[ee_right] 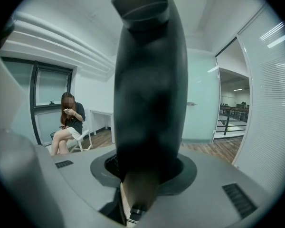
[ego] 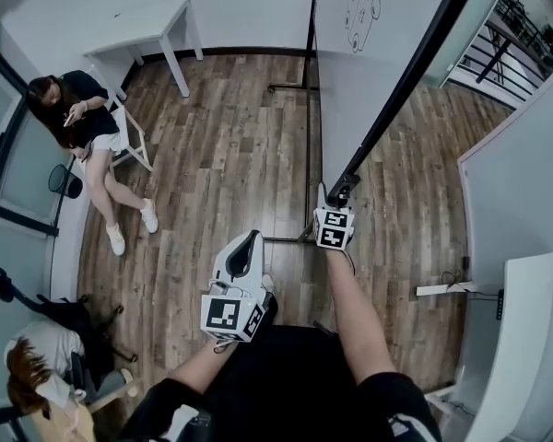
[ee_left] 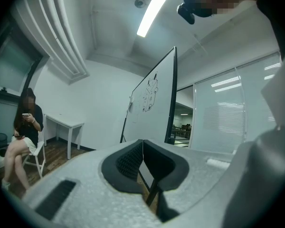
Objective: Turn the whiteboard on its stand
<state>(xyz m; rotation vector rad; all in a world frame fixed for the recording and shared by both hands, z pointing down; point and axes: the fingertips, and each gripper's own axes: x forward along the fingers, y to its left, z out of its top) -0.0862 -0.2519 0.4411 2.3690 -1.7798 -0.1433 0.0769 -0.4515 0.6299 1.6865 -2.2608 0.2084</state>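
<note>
The left gripper point(ee_left: 142, 146), fingers pressed together and empty, hangs over wooden floor point(ego: 230, 145). The right gripper point(ego: 342, 191) pinches the black side edge of the whiteboard point(ego: 350, 72), which stands mid-floor on its stand point(ego: 307, 136). Open floor lies toward the seated person point(ego: 88, 127); a pale partition point(ego: 516, 182) is near the other side.

Head view looks down; both gripper views share whiteboard point(ee_left: 152, 103) and seated person point(ee_left: 26, 132).
</note>
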